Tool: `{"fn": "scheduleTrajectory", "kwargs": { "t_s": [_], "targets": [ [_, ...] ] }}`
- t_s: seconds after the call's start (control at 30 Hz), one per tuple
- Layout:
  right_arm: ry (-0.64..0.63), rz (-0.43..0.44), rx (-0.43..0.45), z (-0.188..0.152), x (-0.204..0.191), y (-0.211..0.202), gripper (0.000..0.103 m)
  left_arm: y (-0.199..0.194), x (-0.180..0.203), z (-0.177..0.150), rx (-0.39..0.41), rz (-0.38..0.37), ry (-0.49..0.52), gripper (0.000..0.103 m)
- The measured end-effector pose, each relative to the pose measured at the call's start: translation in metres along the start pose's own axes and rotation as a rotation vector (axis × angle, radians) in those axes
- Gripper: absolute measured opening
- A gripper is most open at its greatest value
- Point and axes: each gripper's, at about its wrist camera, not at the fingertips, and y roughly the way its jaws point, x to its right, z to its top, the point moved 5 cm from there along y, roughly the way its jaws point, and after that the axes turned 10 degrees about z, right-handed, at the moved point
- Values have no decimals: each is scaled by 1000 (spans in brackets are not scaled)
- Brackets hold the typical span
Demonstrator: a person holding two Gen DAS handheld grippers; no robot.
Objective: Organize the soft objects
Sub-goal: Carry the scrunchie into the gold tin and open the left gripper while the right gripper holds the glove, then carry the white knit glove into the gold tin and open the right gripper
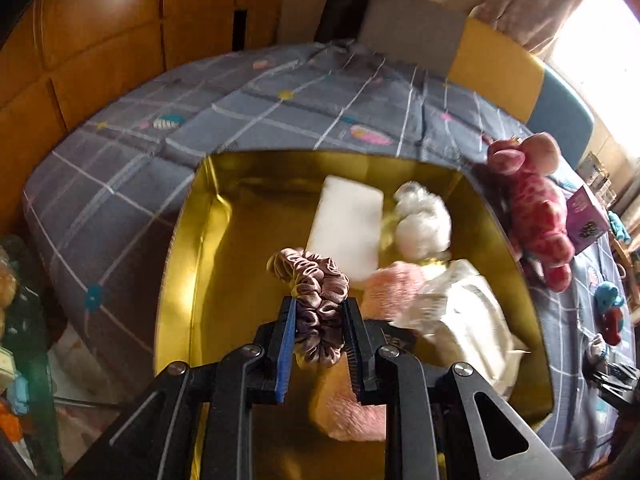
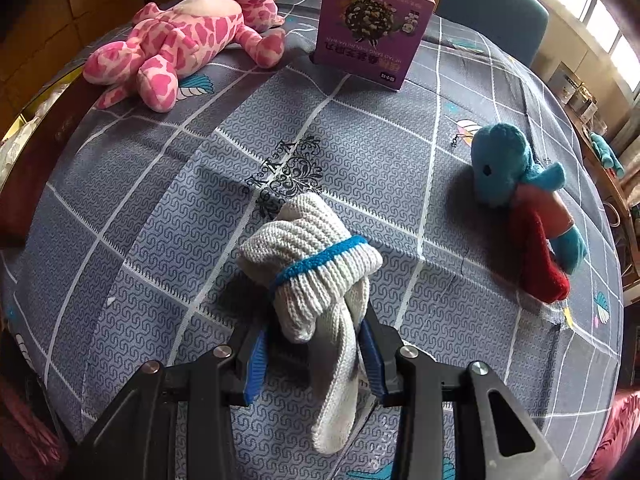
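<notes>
On the grey checked bedspread (image 2: 168, 184) sits a gold-lined box (image 1: 192, 240).

bed (image 2: 160, 200) with gold box (image 1: 188, 240), plush toys (image 2: 180, 44)

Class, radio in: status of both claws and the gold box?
Left claw shut on scrunchie, over gold box. Right claw shut on knitted glove. Nothing blocking.

A glossy satin sheen is seen on the scrunchie (image 1: 316, 300), and a shiny gold metallic lining in the box (image 1: 208, 216). The glove (image 2: 316, 268) is knitted in coarse ribbed yarn; the bedspread (image 2: 160, 216) is matt printed cloth.
</notes>
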Motion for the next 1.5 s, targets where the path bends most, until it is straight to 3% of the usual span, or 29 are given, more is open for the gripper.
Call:
{"fn": "scheduleTrajectory", "kwargs": {
  "t_s": [0.13,0.37,0.53,0.67,0.77,1.07,1.23,1.5],
  "targets": [
    [0,-6,1,0,0,0,40,11,-5,-1,-13,31,-17,38],
    [6,-19,0,1,1,-1,39,-16,-2,-10,67,90,-5,41],
    [6,-44,-7,1,-1,-1,38,-49,13,-17,152,71,26,50],
    [16,-56,-10,1,0,-2,37,-69,26,-19,188,37,46,51],
    [26,-70,-13,3,-2,-3,32,-81,36,-21,207,19,63,51],
    [16,-60,31,13,-21,-16,30,-95,44,-29,217,8,81,51],
    [-8,-17,106,30,-45,-39,30,-93,40,-31,214,12,75,51],
    [-132,161,201,65,-123,-72,30,-87,31,-31,200,13,51,51]
  ]
}}
